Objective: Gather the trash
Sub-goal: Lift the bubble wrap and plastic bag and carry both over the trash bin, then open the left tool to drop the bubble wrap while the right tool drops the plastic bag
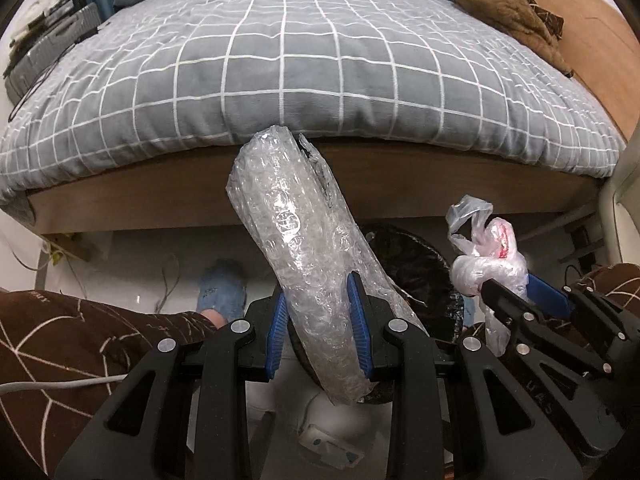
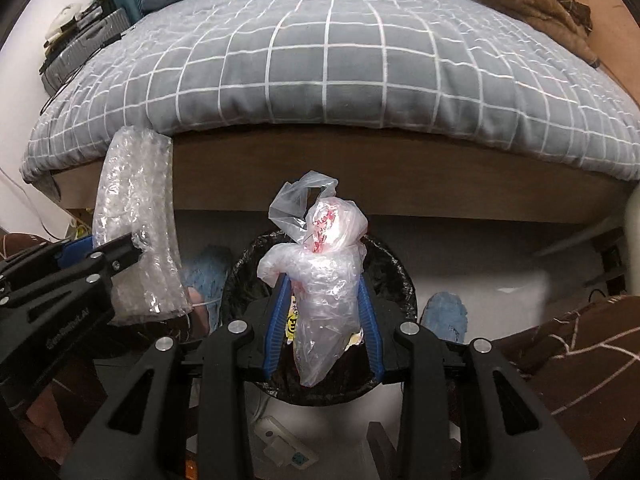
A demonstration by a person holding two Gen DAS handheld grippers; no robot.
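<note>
My left gripper (image 1: 318, 292) is shut on a long roll of clear bubble wrap (image 1: 296, 236), held upright and tilted in front of the bed; the roll also shows in the right wrist view (image 2: 136, 220). My right gripper (image 2: 322, 280) is shut on a crumpled clear plastic bag with red print (image 2: 324, 268), held right above a round bin lined with a black bag (image 2: 396, 272). The bag also shows in the left wrist view (image 1: 486, 256), with the bin (image 1: 416, 272) below and between the two grippers.
A bed with a grey checked quilt (image 1: 320, 60) and wooden frame (image 1: 440, 184) stands straight ahead. A brown garment (image 1: 508, 12) lies at its far right. The person's blue slippers (image 2: 444, 316) and brown patterned trousers (image 1: 80, 332) flank the bin. A white power strip (image 2: 280, 444) lies on the floor.
</note>
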